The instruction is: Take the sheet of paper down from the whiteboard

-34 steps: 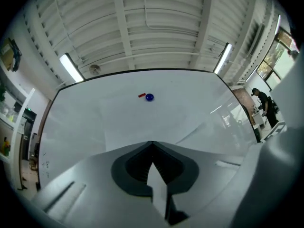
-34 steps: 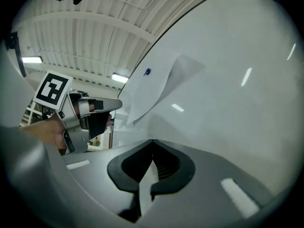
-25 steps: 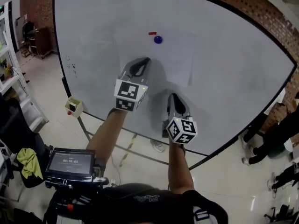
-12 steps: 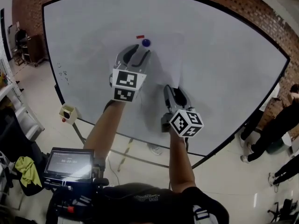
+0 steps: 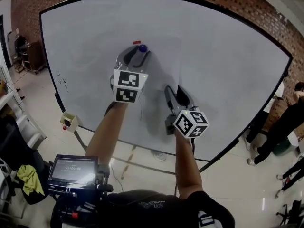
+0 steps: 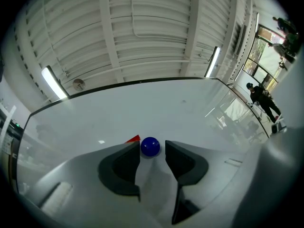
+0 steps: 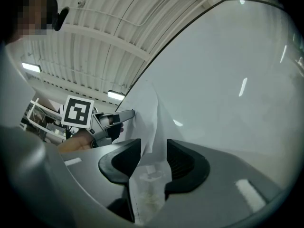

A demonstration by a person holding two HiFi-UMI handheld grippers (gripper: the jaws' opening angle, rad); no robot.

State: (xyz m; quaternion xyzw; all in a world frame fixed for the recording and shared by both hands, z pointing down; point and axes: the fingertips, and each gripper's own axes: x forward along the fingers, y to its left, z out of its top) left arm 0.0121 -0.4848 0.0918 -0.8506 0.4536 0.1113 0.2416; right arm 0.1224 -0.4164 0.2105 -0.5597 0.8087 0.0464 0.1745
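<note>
A white sheet of paper point(image 5: 164, 65) hangs on the whiteboard point(image 5: 228, 56), pinned near its top left by a round blue magnet point(image 5: 142, 48), with a small red magnet point(image 5: 137, 42) beside it. My left gripper point(image 5: 136, 54) reaches up to the blue magnet point(image 6: 150, 147), which sits between its fingertips. Its jaws have just been opening and do not press on the magnet. My right gripper point(image 5: 175, 92) is lower on the board. The sheet's loose edge point(image 7: 151, 127) runs between its jaws, which have just been opening and stand apart from it.
A small box point(image 5: 68, 121) hangs at the board's lower left corner. A device with a lit screen point(image 5: 73, 170) and a yellow cloth point(image 5: 29, 178) are at the lower left. People point(image 5: 285, 122) stand on the floor at the right. A brick wall rises behind the board.
Both grippers have risen up the board and gone from shut to open. The left one has come up to the blue magnet.
</note>
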